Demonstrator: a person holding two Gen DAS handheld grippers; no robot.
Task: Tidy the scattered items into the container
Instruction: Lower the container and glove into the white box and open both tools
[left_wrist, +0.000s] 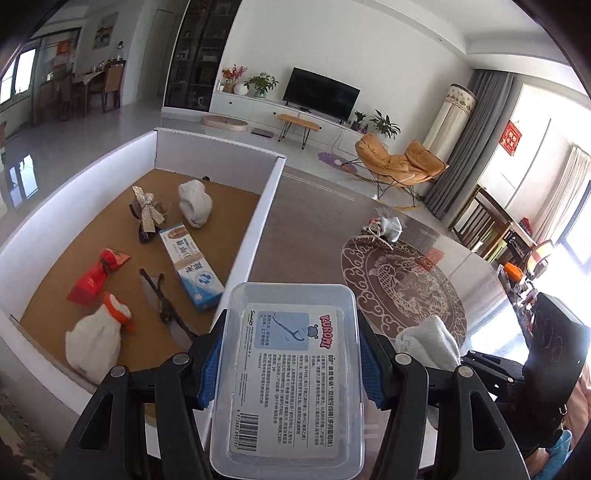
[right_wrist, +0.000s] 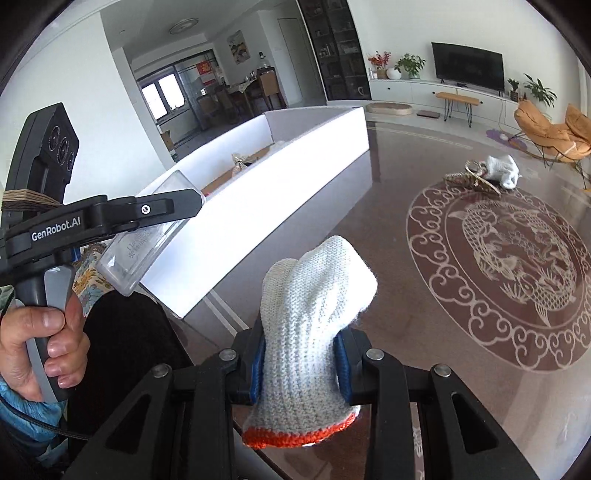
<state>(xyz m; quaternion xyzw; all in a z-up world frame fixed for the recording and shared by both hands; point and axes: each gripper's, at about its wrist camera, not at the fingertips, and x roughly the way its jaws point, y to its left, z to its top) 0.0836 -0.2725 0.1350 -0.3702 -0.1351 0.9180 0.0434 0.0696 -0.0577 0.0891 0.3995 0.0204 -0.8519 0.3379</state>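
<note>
Left gripper (left_wrist: 288, 365): clamps clear plastic box (left_wrist: 291, 369) | Right gripper (right_wrist: 301, 369): clamps white knit glove (right_wrist: 310, 314) | White container (left_wrist: 258, 206): ahead-left of both

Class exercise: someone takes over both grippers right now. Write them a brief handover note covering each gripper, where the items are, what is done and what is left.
Left gripper: jaws shut on a clear plastic box, held near the white container's wall.
Right gripper: jaws shut on a white knit glove with an orange cuff, above the table.
Done: toothpaste box, red packet, gold bow and two rolled gloves lie in the container.
Left: drop both held items in, then fetch the glove and woven piece on the far side of the table.
</note>
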